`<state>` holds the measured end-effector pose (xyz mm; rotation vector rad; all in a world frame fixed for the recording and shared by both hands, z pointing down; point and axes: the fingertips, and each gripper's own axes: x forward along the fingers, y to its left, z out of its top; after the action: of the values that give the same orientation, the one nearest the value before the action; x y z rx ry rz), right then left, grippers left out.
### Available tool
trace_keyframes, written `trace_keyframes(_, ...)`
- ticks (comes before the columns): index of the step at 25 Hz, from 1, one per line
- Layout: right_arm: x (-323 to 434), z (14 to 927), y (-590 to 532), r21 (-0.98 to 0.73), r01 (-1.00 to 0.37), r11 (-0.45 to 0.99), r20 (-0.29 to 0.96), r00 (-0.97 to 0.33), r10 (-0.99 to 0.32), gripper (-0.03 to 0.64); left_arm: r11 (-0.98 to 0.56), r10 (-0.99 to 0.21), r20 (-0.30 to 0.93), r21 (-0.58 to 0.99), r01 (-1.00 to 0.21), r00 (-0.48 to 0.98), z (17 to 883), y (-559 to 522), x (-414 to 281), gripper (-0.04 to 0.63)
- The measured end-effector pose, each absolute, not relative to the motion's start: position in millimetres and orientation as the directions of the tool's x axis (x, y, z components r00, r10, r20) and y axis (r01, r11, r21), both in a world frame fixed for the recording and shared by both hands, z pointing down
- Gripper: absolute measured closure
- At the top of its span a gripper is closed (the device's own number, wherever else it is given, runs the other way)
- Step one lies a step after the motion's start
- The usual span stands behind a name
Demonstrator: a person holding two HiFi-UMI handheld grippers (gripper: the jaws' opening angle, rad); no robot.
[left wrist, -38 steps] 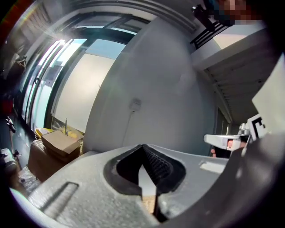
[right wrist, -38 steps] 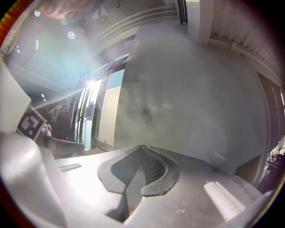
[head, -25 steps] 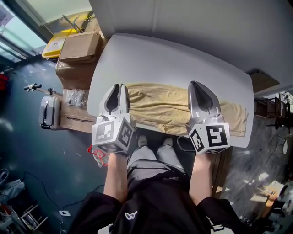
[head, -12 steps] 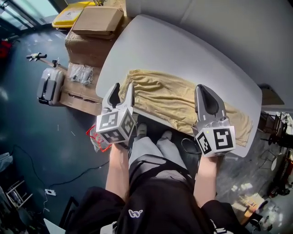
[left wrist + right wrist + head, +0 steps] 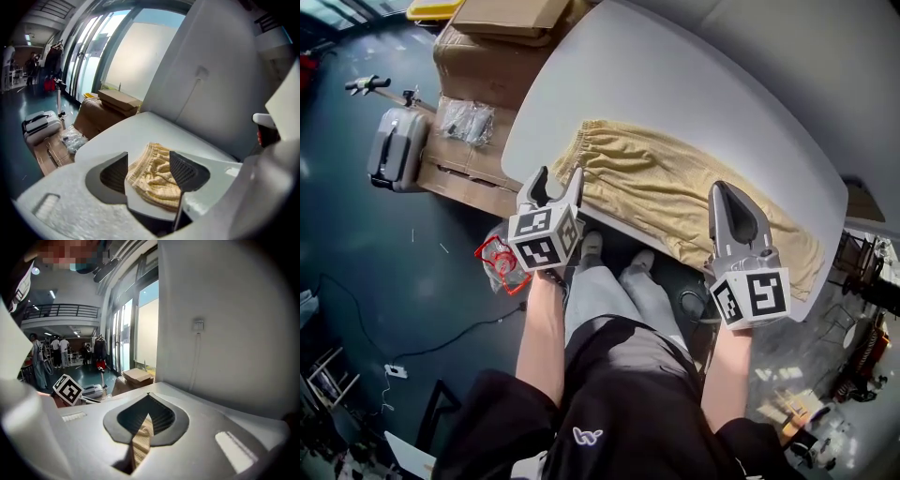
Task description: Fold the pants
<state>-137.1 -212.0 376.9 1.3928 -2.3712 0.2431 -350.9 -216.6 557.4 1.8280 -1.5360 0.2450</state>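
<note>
Tan pants (image 5: pixel 675 202) lie flat and lengthwise along the near edge of the grey table (image 5: pixel 675 84), the gathered waistband at the left end. My left gripper (image 5: pixel 556 178) hovers at the table's near left edge, just short of the waistband. Its jaws are opening wide, and in the left gripper view the waistband (image 5: pixel 152 180) shows between and beyond them, untouched by the left gripper (image 5: pixel 149 164). My right gripper (image 5: pixel 722 192) is over the leg part near the right end. Its tips meet, and a strip of the pants (image 5: pixel 140 441) shows through the gap below the right gripper (image 5: pixel 149 397).
Cardboard boxes (image 5: pixel 502 19) are stacked off the table's left end, with plastic bags (image 5: pixel 467 120) and a grey suitcase (image 5: pixel 394 150) on the dark floor. A red object (image 5: pixel 499 262) lies by the person's feet. A white wall backs the table.
Both grippers have come down and nearer to the table's near edge. The left jaws have gone from shut to wide open. The right jaws stay shut.
</note>
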Motion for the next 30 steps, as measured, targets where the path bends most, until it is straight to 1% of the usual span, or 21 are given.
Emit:
trace_keyframes(5, -137, 394, -210, 0.031, -0.873, 0.487, 0.444, -0.425, -0.789, 0.612, 0.000, -0.723, 0.626, 0.425, -0.905, 0.293, 594, -211, -352, 0.307)
trace_keyframes(13, -139, 410, -207, 0.017, -0.874, 0.485, 0.472, -0.421, -0.775, 0.612, 0.055, -0.685, 0.670, 0.440, -0.896, 0.287, 620, -208, -353, 0.308)
trace_keyframes(14, -139, 410, -207, 0.017, -0.875, 0.484, 0.472, -0.420, -0.775, 0.612, 0.065, -0.683, 0.673, 0.444, -0.893, 0.285, 622, -208, -353, 0.325)
trace_keyframes(15, -138, 410, -207, 0.017, -0.875, 0.483, 0.472, -0.419, -0.776, 0.612, 0.077, -0.683, 0.675, 0.447, -0.891, 0.279, 623, -207, -354, 0.376)
trace_keyframes(17, -135, 410, -208, 0.018, -0.879, 0.477, 0.471, -0.413, -0.779, 0.612, 0.096, -0.687, 0.677, 0.445, -0.891, 0.264, 626, -207, -356, 0.405)
trace_keyframes(20, -133, 409, -207, 0.018, -0.883, 0.469, 0.467, -0.407, -0.785, 0.612, 0.103, -0.693, 0.679, 0.426, -0.899, 0.242, 627, -208, -357, 0.428)
trace_keyframes(21, -133, 408, -206, 0.018, -0.883, 0.469, 0.466, -0.408, -0.785, 0.612, 0.101, -0.694, 0.679, 0.422, -0.901, 0.239, 628, -208, -358, 0.459)
trace_keyframes(24, -132, 408, -204, 0.018, -0.883, 0.469, 0.467, -0.407, -0.785, 0.612, 0.090, -0.702, 0.667, 0.433, -0.897, 0.251, 629, -208, -358, 0.514)
trace_keyframes(27, -128, 409, -203, 0.016, -0.887, 0.462, 0.465, -0.403, -0.788, 0.612, 0.073, -0.716, 0.646, 0.445, -0.893, 0.263, 621, -211, -354, 0.535)
trace_keyframes(30, -126, 407, -200, 0.014, -0.888, 0.459, 0.457, -0.402, -0.793, 0.612, 0.059, -0.737, 0.619, 0.459, -0.886, 0.272, 610, -213, -352, 0.541)
